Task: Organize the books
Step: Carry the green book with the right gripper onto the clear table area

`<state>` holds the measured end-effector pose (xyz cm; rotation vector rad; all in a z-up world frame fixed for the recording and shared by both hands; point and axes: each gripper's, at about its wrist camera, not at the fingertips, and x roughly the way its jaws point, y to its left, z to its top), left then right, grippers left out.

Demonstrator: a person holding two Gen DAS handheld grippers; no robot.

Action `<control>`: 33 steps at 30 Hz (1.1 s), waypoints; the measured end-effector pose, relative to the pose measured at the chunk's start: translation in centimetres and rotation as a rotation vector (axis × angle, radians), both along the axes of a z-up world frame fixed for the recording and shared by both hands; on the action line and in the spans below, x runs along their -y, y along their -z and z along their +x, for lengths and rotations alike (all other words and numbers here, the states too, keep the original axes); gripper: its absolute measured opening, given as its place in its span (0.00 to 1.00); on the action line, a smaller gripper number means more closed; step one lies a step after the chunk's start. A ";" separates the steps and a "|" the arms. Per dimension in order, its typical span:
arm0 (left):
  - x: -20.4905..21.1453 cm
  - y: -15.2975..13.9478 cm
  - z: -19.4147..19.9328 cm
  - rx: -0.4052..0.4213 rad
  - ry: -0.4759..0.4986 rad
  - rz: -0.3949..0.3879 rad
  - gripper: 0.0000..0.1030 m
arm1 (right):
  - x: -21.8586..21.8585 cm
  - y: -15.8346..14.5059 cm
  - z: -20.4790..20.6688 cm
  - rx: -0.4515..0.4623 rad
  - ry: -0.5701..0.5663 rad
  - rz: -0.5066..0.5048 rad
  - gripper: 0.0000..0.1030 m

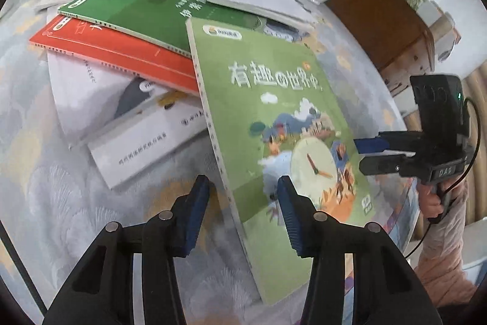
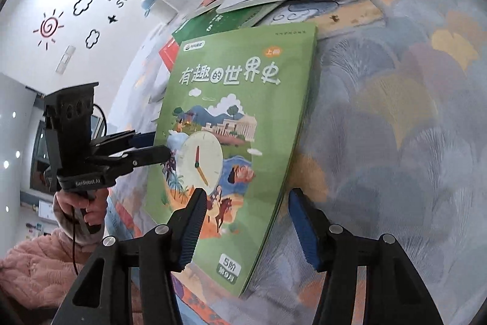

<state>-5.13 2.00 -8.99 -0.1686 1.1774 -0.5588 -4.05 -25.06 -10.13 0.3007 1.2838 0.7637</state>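
Left gripper point(image 1: 242, 181) of mine hangs part open over the green book point(image 1: 274, 99), nose tilted down. The book's spine edge runs between the jaws: one finger sits over the cover, the other off the book over bare cloth point(image 1: 45, 172), and neither pad presses on anything that I can see. My right gripper point(image 2: 246, 192) straddles the opposite long edge the same way, jaws apart and holding nothing, one finger over the cover and the other out past the page edge.

So the green book lies between my two grippers, its far end reaching to the pile of books point(image 1: 137, 11) ahead. A white booklet point(image 1: 140, 148) lies just ahead and outward of my left gripper, with a red book point(image 1: 115, 47) beyond it, so that side is tight. Outward of my right gripper the cloth is bare and wide. Nearer me, on my left gripper's side, the cloth is also free.
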 end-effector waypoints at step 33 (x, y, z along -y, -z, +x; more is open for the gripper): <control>-2.2 -2.7 -0.5 0.081 -0.107 0.161 0.41 | -4.9 -1.6 -1.0 0.085 -0.037 -0.023 0.22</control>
